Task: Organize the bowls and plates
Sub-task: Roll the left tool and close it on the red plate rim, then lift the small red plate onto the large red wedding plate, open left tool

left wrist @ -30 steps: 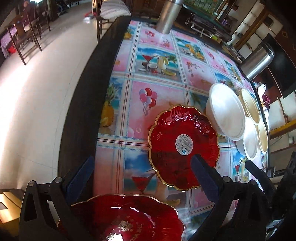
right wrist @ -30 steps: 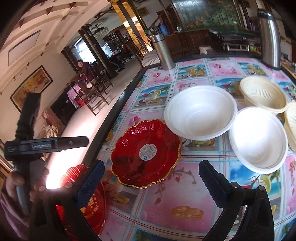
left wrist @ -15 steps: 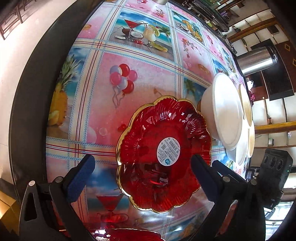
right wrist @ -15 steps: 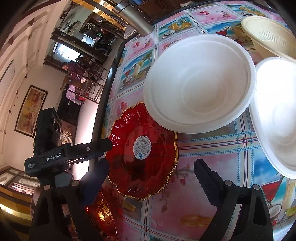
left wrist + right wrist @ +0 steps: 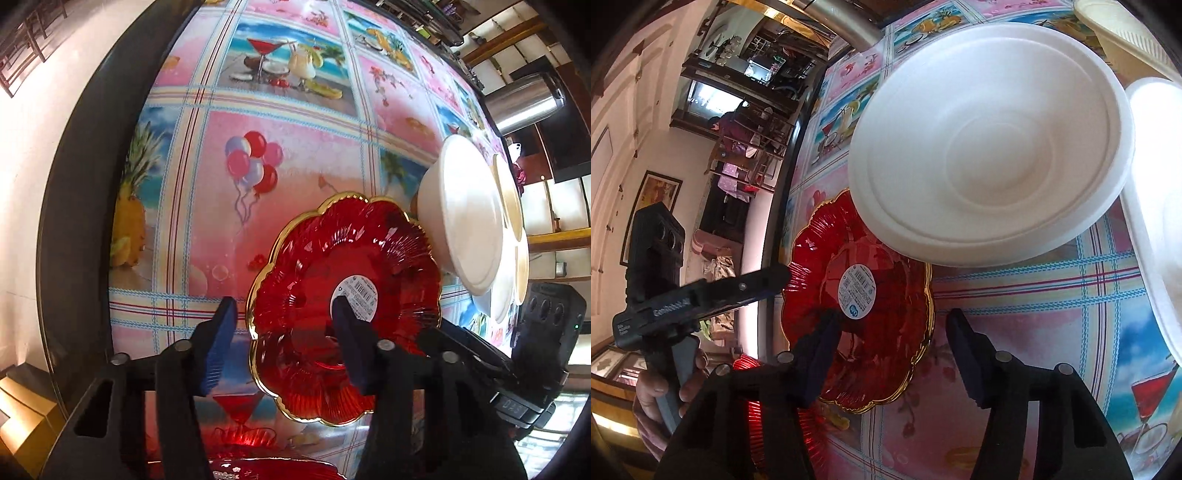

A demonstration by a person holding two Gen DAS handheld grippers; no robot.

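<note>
Now lower than a second ago, both close over red scalloped plate (image 5: 332, 295) on printed tablecloth (image 5: 295, 147), beside white bowl (image 5: 990, 147). Left gripper (image 5: 284, 332) closing, straddling plate's left rim, pads not yet pressing. Right gripper (image 5: 894, 350) closing astride right rim, likewise not gripping.

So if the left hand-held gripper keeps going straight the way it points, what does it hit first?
Most likely the red plate: the left hand-held gripper straddles its near-left rim, jaws closing. Depth is hard to judge.
</note>
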